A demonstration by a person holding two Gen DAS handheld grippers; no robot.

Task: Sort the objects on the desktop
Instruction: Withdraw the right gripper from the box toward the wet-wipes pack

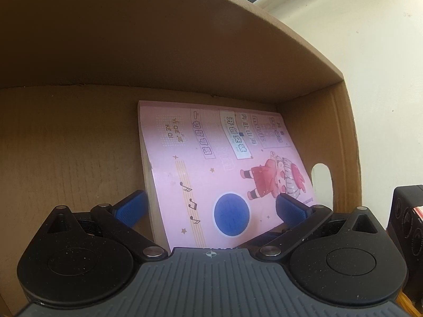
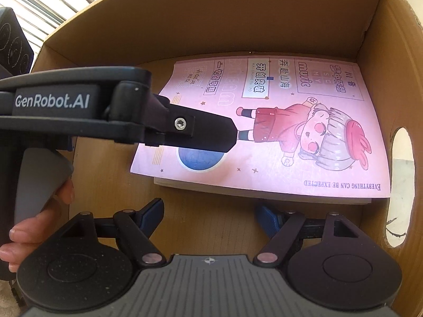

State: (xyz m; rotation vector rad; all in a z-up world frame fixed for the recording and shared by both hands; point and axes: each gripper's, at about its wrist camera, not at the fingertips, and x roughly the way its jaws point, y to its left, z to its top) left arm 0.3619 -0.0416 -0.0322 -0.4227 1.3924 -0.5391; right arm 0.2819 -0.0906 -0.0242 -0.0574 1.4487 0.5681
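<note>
The pink notebook [image 2: 264,132] lies flat in the cardboard box [image 2: 185,21], against its far wall. My left gripper [image 1: 211,206] is spread wide astride it, and my right gripper [image 2: 211,214] is wide and empty. It looks light with a floppy cover; I'd pinch the thick page edge.

The left gripper [image 1: 211,207] was spread wide, its blue pads [image 1: 132,206] well apart, and reached in from the left, level and side-on. The person's left hand [image 2: 37,211] wrapped its grey handle. The right gripper [image 2: 211,218] also stood open, nearer, pads [image 2: 267,219] apart.
</note>
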